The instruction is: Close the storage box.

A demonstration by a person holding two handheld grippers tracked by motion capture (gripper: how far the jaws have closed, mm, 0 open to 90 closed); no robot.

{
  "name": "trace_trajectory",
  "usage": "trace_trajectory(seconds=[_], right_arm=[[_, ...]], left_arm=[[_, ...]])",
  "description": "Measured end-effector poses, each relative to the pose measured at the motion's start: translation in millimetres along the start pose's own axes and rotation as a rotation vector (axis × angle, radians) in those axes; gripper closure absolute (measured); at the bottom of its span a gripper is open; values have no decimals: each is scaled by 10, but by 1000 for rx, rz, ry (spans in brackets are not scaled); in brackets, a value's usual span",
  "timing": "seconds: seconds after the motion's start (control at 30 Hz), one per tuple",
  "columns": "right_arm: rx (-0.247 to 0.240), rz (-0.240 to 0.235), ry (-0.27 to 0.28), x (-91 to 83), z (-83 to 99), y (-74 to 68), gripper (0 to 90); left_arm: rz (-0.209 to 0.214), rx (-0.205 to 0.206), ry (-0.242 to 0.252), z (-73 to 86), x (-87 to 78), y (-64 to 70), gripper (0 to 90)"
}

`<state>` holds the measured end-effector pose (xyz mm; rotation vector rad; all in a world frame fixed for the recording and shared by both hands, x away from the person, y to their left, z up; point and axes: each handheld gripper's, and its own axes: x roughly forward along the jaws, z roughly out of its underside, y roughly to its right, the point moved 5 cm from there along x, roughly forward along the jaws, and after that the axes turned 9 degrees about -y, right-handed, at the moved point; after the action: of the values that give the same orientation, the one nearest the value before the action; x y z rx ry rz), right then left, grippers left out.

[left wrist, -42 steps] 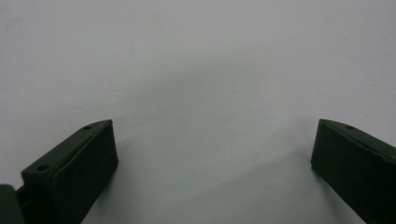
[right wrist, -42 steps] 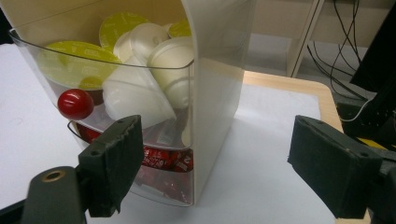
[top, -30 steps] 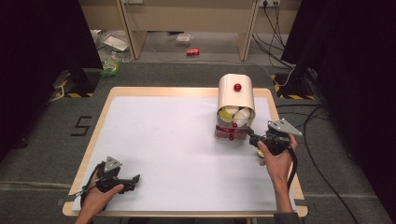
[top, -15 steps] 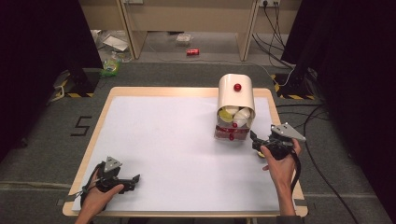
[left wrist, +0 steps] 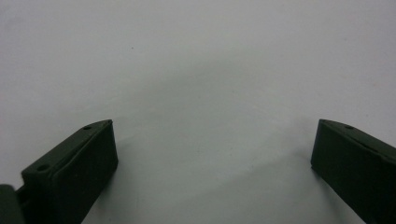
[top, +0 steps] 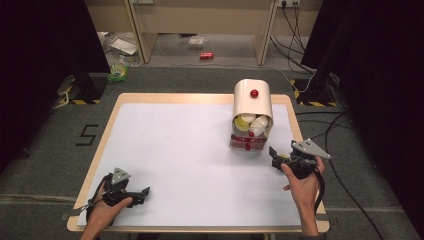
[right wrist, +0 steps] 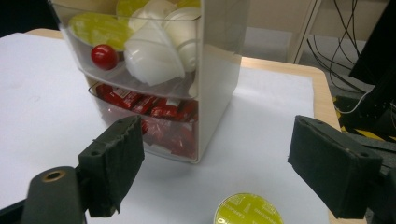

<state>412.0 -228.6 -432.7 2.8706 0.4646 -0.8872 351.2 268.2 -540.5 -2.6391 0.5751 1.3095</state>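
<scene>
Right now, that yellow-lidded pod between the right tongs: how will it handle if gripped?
The pod looks small, so probably light. Its foil lid looks thin; a hard squeeze may dent it. It looks round, so it might slip or roll sideways as the open right tongs close.

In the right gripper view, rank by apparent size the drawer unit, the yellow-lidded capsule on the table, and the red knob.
1. Drawer unit, largest by far.
2. Yellow-lidded capsule, cut off by the frame's edge and nearest the camera, so it looks bigger than it is.
3. Red knob, smallest.
</scene>
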Motion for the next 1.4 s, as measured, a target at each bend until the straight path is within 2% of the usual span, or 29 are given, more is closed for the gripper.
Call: trace_trajectory(seconds=[0.37,0.97,1.4], right_arm=[[-21,-16,-15,-29,95,-99,184],[-45,-19,-49,-54,280,-135,180],[-49,-12,-65,-89,374,-109,180]], left_arm=[[0,0,-1,0,0,-1,0],[0,0,-1,0,0,-2,0],[1,0,-1,0,0,-1,0]])
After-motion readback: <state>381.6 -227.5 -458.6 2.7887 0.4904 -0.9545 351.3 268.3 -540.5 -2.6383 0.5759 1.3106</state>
